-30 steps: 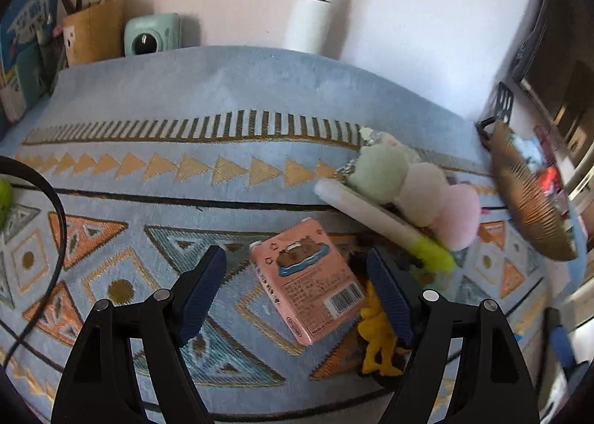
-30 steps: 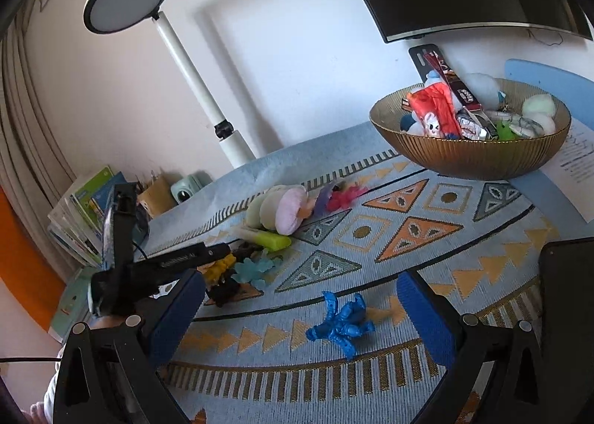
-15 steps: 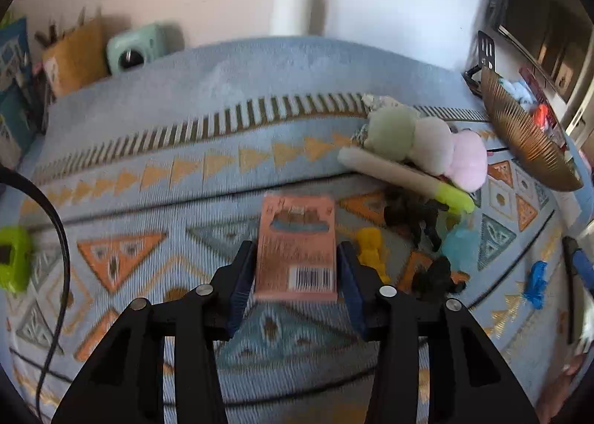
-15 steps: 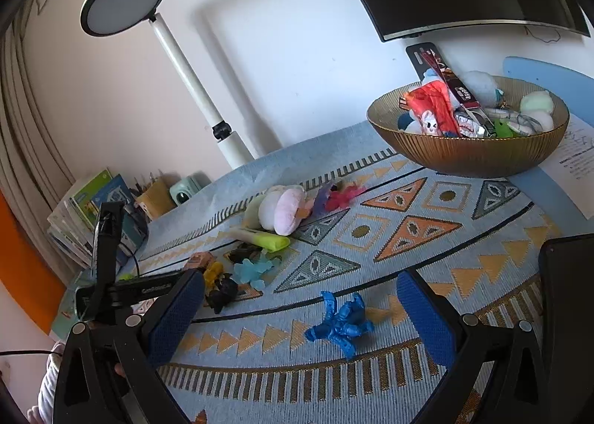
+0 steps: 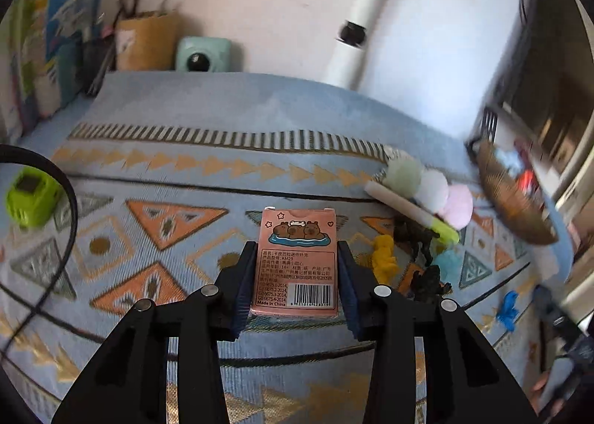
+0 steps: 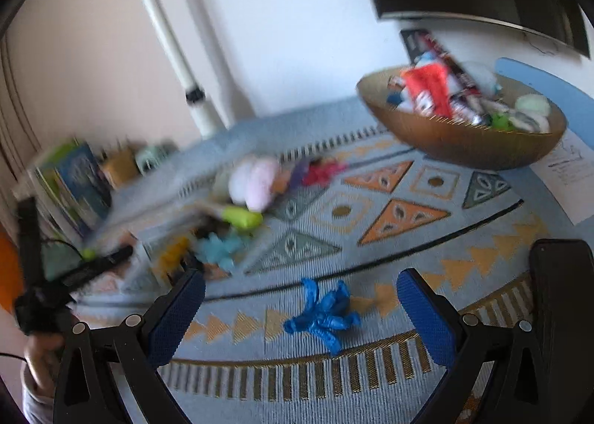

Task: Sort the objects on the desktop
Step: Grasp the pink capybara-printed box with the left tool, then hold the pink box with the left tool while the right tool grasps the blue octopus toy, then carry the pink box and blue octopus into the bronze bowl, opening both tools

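Now left gripper (image 5: pixel 295 281) jaws just closed, pinching pink card box (image 5: pixel 296 260); right gripper (image 6: pixel 300 316) jaws spread, blue toy (image 6: pixel 323 316) seemingly between.

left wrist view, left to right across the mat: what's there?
Lime-green square gadget → pink card box with cartoon capybaras, between the left gripper's blue pads → yellow toy figure → small blue toy figure.

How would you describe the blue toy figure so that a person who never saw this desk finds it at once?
Start at the big brown bowl at the far right of the patterned mat. Come toward the near striped border: the blue toy figure lies there alone, between the open right tongs. It is dark blue, away from the toy pile.
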`<state>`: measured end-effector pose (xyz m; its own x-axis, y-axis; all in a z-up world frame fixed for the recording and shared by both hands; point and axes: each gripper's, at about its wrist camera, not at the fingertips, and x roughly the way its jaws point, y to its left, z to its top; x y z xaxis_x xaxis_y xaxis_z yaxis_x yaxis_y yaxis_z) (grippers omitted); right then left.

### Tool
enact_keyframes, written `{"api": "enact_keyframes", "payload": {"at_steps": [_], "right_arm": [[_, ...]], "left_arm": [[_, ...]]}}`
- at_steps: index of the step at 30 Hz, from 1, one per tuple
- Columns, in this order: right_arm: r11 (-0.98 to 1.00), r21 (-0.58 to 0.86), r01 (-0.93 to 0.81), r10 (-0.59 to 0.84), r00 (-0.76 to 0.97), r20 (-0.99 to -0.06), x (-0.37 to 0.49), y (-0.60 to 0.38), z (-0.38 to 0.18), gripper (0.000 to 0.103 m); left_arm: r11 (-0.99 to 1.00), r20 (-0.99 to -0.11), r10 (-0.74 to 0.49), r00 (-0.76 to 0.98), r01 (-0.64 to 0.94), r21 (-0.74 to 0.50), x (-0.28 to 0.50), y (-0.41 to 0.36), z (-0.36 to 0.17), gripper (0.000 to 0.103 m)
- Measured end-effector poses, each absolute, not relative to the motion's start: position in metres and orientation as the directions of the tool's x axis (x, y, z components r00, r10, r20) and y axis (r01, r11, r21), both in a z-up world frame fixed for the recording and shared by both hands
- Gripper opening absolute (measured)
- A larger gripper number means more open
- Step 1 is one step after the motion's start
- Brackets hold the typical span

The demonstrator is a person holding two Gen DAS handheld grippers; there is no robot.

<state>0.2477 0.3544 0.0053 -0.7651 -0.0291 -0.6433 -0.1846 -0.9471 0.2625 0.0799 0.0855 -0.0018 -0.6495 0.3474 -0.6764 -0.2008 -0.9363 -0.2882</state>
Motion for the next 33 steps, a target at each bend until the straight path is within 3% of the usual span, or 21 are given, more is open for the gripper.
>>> {"api": "enact_keyframes", "payload": {"at_steps": [1, 2, 5, 8, 9, 13, 19, 29, 33], "right_arm": [[-0.955, 0.231, -0.187, -0.018, -0.74, -0.672, 0.243, 0.35, 0.002, 0.1], [-0.959, 0.21, -0.189, -0.01, -0.72, -0.694, 0.24, 0.347, -0.001, 0.09], [-0.959, 0.169, -0.226, 0.015, -0.639, -0.769, 0.229, 0.345, -0.014, 0.074], [-0.958, 0.133, -0.255, 0.058, -0.623, -0.78, 0.226, 0.346, -0.016, 0.062], [-0.96, 0.104, -0.26, 0.082, -0.618, -0.782, 0.226, 0.344, -0.015, 0.045], [-0.969, 0.081, -0.234, 0.085, -0.622, -0.778, 0.23, 0.337, -0.014, 0.045], [-0.935, 0.276, -0.221, -0.058, -0.673, -0.738, 0.252, 0.366, 0.006, 0.044], [-0.767, 0.568, -0.299, 0.005, -0.888, -0.46, 0.314, 0.501, 0.11, 0.045], [-0.652, 0.673, -0.35, 0.053, -0.906, -0.42, 0.31, 0.555, 0.118, 0.045]], "left_arm": [[-0.937, -0.685, 0.344, -0.642, -0.186, -0.296, 0.077, 0.084, -0.004, 0.037], [-0.935, -0.689, 0.347, -0.637, -0.179, -0.305, 0.075, 0.083, -0.005, 0.037], [-0.933, -0.672, 0.353, -0.65, -0.189, -0.307, 0.076, 0.085, -0.004, 0.037], [-0.933, -0.666, 0.357, -0.655, -0.213, -0.29, 0.08, 0.09, -0.003, 0.038], [-0.932, -0.661, 0.359, -0.659, -0.218, -0.289, 0.081, 0.09, -0.002, 0.038], [-0.929, -0.652, 0.365, -0.665, -0.211, -0.305, 0.081, 0.087, -0.001, 0.038], [-0.932, -0.649, 0.359, -0.67, -0.228, -0.28, 0.087, 0.094, 0.014, 0.038], [-0.82, -0.517, 0.571, -0.638, -0.471, -0.324, 0.081, 0.187, 0.129, 0.038], [-0.753, -0.516, 0.655, -0.552, -0.535, -0.384, 0.058, 0.257, 0.138, 0.038]]}}
